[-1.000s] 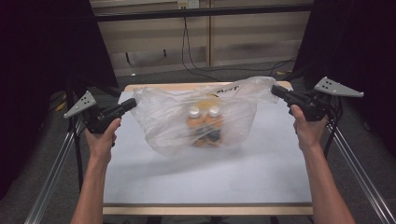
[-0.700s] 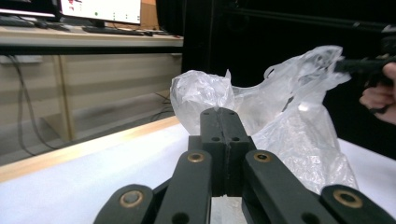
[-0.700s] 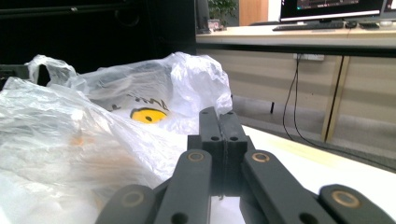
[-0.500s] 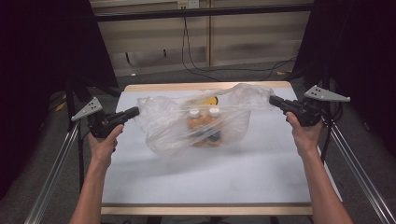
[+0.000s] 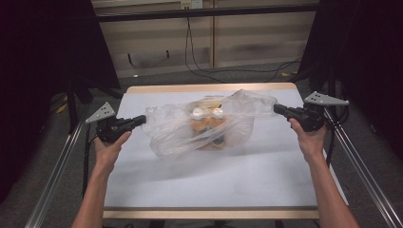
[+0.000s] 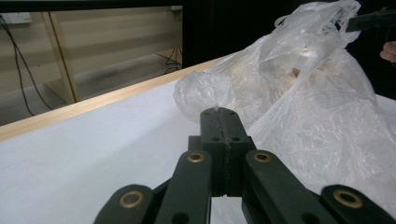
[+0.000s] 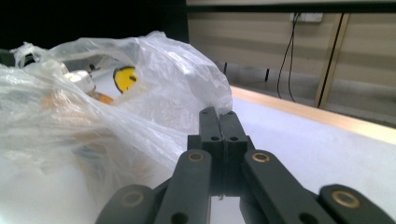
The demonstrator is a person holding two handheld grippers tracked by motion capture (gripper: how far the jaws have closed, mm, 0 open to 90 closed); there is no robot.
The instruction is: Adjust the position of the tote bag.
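Observation:
A clear plastic bag (image 5: 171, 135) lies across the middle of the white table (image 5: 214, 180), stretched between my two grippers. Inside it are two bottles with white caps (image 5: 197, 112) and orange contents (image 5: 205, 127). My left gripper (image 5: 142, 118) is shut on the bag's left edge; in the left gripper view the film (image 6: 317, 107) bunches at the closed tips (image 6: 223, 112). My right gripper (image 5: 276, 109) is shut on the bag's right edge. In the right gripper view the bag (image 7: 70, 130) spreads left of the closed tips (image 7: 218, 114), with a yellow item (image 7: 125, 78) showing inside.
The table has a wooden far edge (image 5: 209, 88) and metal rails along its sides (image 5: 57, 171). Cables (image 5: 199, 52) hang down the back wall. Bare white tabletop lies in front of the bag, toward the person's forearms.
Both hands have come down and the bag with them. It hung above the table before; now its bottom rests on the surface and the film sags.

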